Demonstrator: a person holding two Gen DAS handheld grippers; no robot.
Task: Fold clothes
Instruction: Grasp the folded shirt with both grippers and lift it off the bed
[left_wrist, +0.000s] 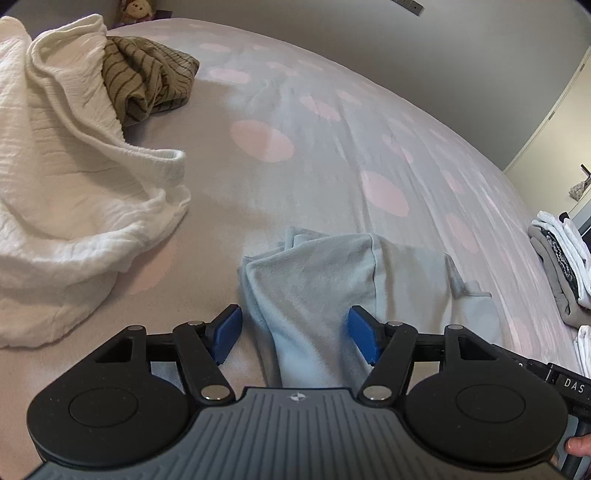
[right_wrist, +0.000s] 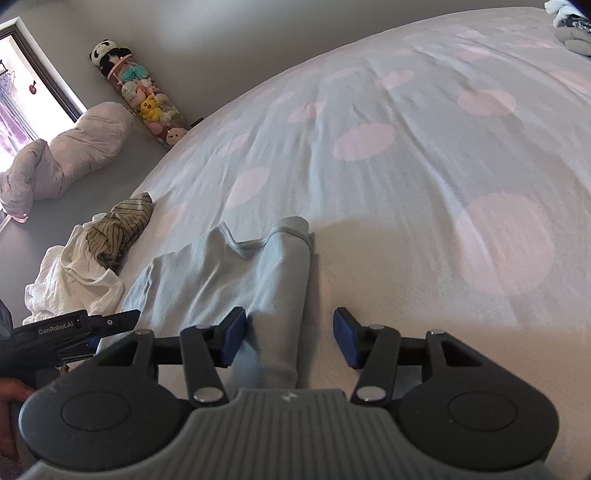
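Item one: pale blue garment (left_wrist: 332, 280), partly folded, lying flat on the bedspread (left_wrist: 295, 147) directly ahead of both my tongs. In the right wrist view its folded edge runs forward from between the jaws.

Item two: my left gripper (left_wrist: 293, 334), released, jaws spread wide; the blue cloth lies between the pads but they do not press it.

Item three: my right gripper (right_wrist: 290, 338), likewise released, jaws apart, the garment's folded edge beside the left pad, bare bedspread under the right one.

Item four: white crinkled cloth (left_wrist: 66, 177), heaped well to the left of my left gripper, with an olive striped garment (left_wrist: 147, 81) touching its far side.

Item five: stack of folded clothes (left_wrist: 561, 266), far right (grey and white pieces, details unclear).

Item six: column of plush toys (right_wrist: 144, 96) against the wall, beyond the bed.
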